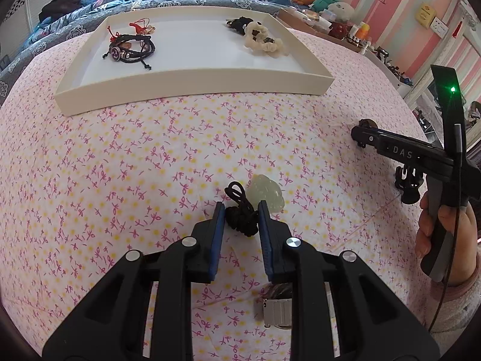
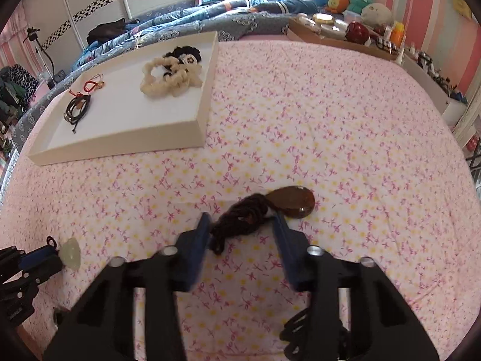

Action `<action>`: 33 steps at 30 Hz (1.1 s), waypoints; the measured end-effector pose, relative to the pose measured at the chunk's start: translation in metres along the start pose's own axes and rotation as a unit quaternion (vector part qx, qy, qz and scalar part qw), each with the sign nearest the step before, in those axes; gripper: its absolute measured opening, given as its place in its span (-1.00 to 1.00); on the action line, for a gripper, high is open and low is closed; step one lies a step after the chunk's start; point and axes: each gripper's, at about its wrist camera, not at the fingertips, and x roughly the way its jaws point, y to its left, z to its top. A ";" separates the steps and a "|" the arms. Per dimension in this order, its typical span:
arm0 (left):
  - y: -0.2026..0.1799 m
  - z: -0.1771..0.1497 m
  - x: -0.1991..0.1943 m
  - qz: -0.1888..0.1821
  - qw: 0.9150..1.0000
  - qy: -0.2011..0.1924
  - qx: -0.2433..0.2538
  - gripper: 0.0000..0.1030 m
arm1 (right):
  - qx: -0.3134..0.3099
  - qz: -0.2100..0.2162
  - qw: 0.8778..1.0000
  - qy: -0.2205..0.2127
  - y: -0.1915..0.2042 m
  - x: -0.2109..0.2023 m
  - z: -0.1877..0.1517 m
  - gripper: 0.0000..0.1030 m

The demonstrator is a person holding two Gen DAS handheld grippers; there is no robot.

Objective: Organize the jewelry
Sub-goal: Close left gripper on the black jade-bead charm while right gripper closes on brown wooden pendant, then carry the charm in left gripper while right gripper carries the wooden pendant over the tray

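Observation:
A pale green jade pendant (image 1: 266,192) on a bundled black cord (image 1: 243,219) lies on the pink floral sheet. My left gripper (image 1: 241,208) is open with the cord bundle between its blue pads, not clamped. A brown oval pendant (image 2: 293,201) with a dark brown cord bundle (image 2: 240,219) lies before my right gripper (image 2: 240,222), which is open around the cord. A cream tray (image 1: 192,85) at the back holds black bracelets (image 1: 130,49), a red cord piece (image 1: 139,27) and a cream scrunchie (image 1: 264,40). The jade pendant also shows in the right wrist view (image 2: 70,254).
The right gripper body (image 1: 421,156) and hand sit at the right of the left wrist view. A metal watch band (image 1: 278,310) lies under my left gripper. A blue quilt (image 2: 192,18), plush toys (image 2: 354,0) and a cluttered box (image 2: 330,34) line the back.

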 end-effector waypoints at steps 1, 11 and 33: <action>0.000 0.000 0.000 0.000 1.000 0.000 0.000 -0.60 | 0.002 0.003 1.000 -0.001 -0.001 -0.001 0.000 -0.21; -0.001 0.001 -0.005 0.008 1.000 -0.009 0.002 -0.63 | 0.006 0.030 0.999 -0.013 -0.005 -0.016 0.000 -0.63; 0.010 0.008 -0.019 0.019 1.000 -0.019 -0.007 -0.64 | -0.001 0.043 0.999 -0.001 -0.002 -0.023 -0.014 -0.79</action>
